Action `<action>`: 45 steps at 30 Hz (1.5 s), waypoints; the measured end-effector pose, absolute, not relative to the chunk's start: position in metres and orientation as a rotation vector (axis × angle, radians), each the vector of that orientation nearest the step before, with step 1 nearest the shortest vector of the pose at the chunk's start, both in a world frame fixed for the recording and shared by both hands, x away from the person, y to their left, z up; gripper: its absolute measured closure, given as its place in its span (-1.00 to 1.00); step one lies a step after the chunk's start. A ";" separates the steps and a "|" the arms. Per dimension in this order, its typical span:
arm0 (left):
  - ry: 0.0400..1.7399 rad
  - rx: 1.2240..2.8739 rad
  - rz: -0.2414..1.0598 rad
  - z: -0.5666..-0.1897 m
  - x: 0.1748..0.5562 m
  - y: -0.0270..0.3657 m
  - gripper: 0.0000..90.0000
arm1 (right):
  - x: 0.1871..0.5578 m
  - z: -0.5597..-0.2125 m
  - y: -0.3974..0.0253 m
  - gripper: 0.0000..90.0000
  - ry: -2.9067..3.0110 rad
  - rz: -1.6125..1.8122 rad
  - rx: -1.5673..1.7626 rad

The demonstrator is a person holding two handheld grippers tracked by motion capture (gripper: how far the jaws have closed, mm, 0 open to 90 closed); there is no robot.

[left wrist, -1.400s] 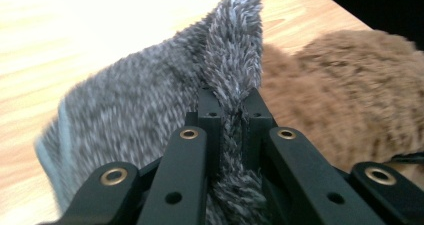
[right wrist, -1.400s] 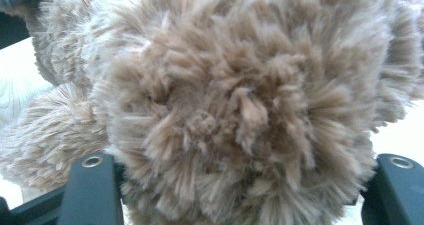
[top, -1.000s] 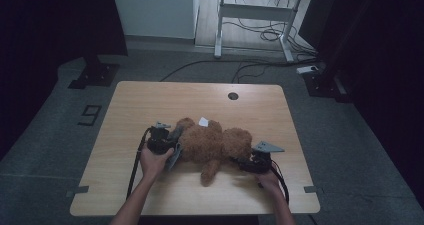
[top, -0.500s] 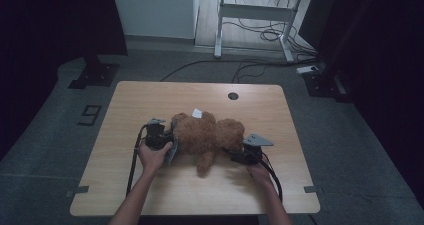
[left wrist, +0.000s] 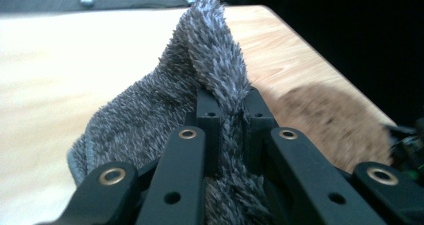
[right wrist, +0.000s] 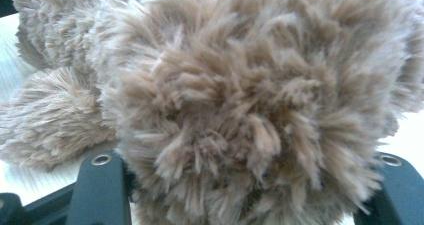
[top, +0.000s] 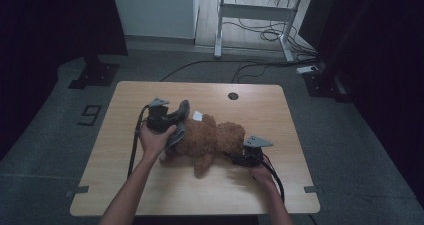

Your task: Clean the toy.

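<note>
On the middle of the pale wooden table (top: 150,185) lies a shaggy brown plush bear (top: 207,140), sprawled on its side. At its left end, the left gripper (left wrist: 227,107) has its jaws pinched tight on a fold of grey, short-piled fabric (left wrist: 150,115). The right gripper (top: 239,158) presses into the bear's fluffy round head; its jaws look spread wide around the fur, though their tips are buried.

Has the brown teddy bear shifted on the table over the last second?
Yes. The brown teddy bear has moved away from the person, toward the table's round hole.
</note>
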State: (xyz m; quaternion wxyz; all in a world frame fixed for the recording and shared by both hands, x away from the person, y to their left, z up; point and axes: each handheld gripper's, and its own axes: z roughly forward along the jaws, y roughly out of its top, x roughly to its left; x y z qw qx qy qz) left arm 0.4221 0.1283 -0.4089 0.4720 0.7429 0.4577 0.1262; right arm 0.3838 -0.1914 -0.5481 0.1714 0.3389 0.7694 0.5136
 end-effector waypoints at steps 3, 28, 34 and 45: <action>1.103 1.871 0.316 -0.406 0.433 0.105 0.81 | 0.383 -0.548 -0.192 -0.22 2.185 1.462 0.968; 1.084 1.911 0.321 -0.475 0.382 0.093 0.85 | 0.367 -0.535 -0.203 -0.82 2.302 1.449 1.120; 1.045 1.887 0.351 -0.480 0.364 0.093 0.85 | 0.361 -0.521 -0.214 -0.89 2.266 1.585 1.121; 1.008 1.840 0.322 -0.486 0.331 0.103 0.85 | 0.363 -0.521 -0.197 -1.00 2.254 1.557 1.193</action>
